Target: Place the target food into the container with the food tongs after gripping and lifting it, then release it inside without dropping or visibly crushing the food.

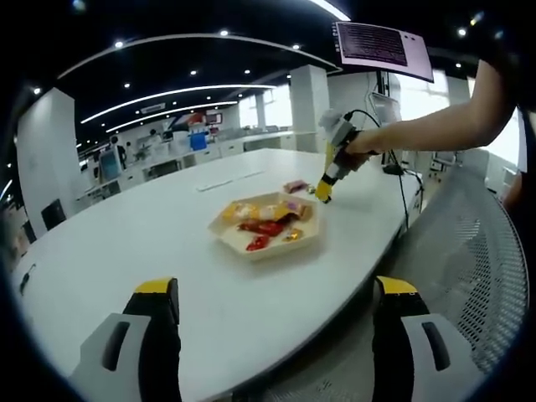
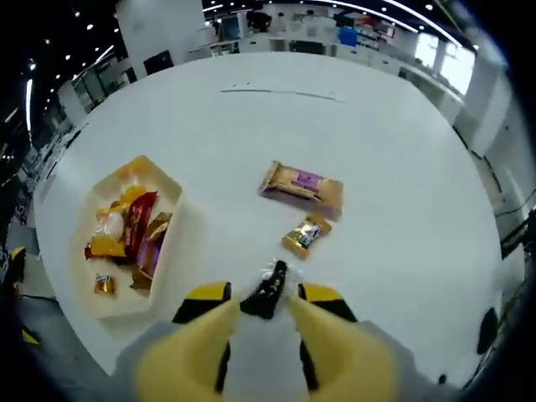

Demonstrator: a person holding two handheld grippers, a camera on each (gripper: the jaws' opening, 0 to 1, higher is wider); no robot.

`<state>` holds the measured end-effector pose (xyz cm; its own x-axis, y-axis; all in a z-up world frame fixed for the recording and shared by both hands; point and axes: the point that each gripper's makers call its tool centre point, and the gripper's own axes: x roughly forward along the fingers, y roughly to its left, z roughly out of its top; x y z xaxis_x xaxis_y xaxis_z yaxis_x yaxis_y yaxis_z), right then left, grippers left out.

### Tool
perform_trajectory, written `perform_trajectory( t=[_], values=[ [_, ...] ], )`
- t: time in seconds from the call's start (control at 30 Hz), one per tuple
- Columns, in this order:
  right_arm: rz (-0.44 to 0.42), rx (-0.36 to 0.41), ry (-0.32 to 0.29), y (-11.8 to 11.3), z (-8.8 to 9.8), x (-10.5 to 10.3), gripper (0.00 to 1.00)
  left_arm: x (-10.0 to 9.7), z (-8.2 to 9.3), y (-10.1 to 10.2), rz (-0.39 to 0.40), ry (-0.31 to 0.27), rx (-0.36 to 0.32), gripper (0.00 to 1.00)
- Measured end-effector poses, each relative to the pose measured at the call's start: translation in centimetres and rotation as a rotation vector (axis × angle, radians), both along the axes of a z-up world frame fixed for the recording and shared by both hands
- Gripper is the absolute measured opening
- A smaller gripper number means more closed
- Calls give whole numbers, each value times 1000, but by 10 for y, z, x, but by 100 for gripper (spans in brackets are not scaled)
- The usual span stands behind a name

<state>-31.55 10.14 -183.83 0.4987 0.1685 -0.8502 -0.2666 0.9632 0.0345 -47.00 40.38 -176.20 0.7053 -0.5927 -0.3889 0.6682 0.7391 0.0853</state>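
A cream tray [image 1: 311,239] holding several wrapped snacks sits mid-table; in the right gripper view the same tray [image 2: 177,219] lies at the left. A dark wrapped snack [image 2: 266,291] lies on the white table between the jaws of my right gripper [image 2: 265,295], which stands open around it with narrow gaps on both sides. A small gold snack [image 2: 306,234] and a tan-and-purple packet [image 2: 301,186] lie just beyond. A hand holds the right gripper [image 1: 323,193] beside the tray. My left gripper [image 1: 275,289] hangs open over the near table edge, holding nothing.
A grey mesh chair [image 1: 469,243] stands at the table's right edge. A monitor [image 1: 383,46] hangs above, and cables [image 1: 402,180] run down onto the table behind the hand. Office desks line the far wall.
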Motion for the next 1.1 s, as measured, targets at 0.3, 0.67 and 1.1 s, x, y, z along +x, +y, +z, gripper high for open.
perform_trajectory(
  t=[0.3,0.67,1.1],
  values=[
    [-60,29,-13,-3,2,3,30,-1,-1,-1,-3,8,3,91],
    [-98,37,-35,-8,3,10,31,-1,-2,-1,-5,14,3,90],
    [-38,17,-10,-5,2,6,23,-2,-3,-1,-5,20,5,88]
  ],
)
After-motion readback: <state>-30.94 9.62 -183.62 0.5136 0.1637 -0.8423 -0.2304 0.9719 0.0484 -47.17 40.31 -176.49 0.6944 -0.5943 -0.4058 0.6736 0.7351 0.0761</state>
